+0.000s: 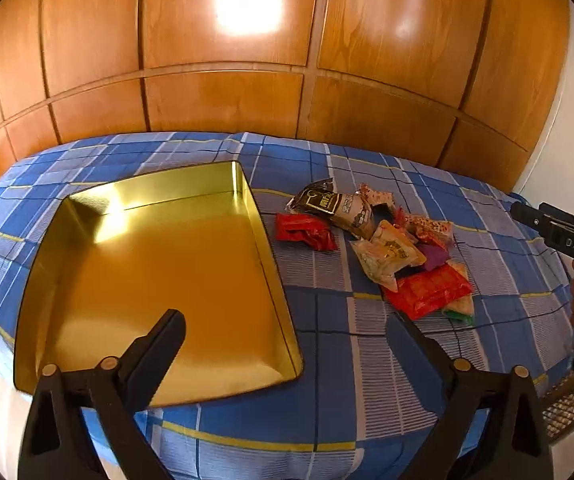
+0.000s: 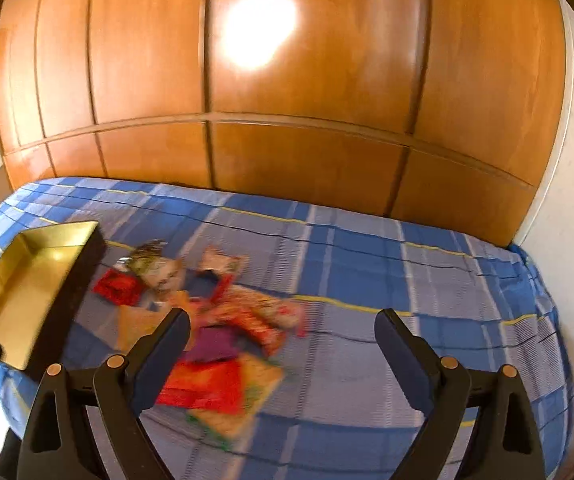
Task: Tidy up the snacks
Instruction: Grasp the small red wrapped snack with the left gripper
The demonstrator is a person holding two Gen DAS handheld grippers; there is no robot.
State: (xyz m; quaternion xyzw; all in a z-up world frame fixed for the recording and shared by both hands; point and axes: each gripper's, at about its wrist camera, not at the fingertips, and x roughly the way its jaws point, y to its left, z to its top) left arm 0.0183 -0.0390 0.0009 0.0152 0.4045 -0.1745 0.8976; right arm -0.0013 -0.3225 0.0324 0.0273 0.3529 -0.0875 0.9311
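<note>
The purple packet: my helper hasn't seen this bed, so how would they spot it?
On the blue checked bedspread, right of the gold tin tray, lies a snack pile. The purple packet sits mid-pile, above the big red packet; it alone is plain purple.

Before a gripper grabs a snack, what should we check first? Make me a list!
1. Gold tin has nothing in it, ready for snacks: ok.
2. Snack pile lies beside the tin, on the checked bedspread: ok.
3. Left gripper open, nothing between its fingers: ok.
4. Right gripper open, nothing held: ok.
5. Right view sharp enough to pick one packet: not ok, blurred.
6. Red packet lies apart, easy to reach: ok.
</note>
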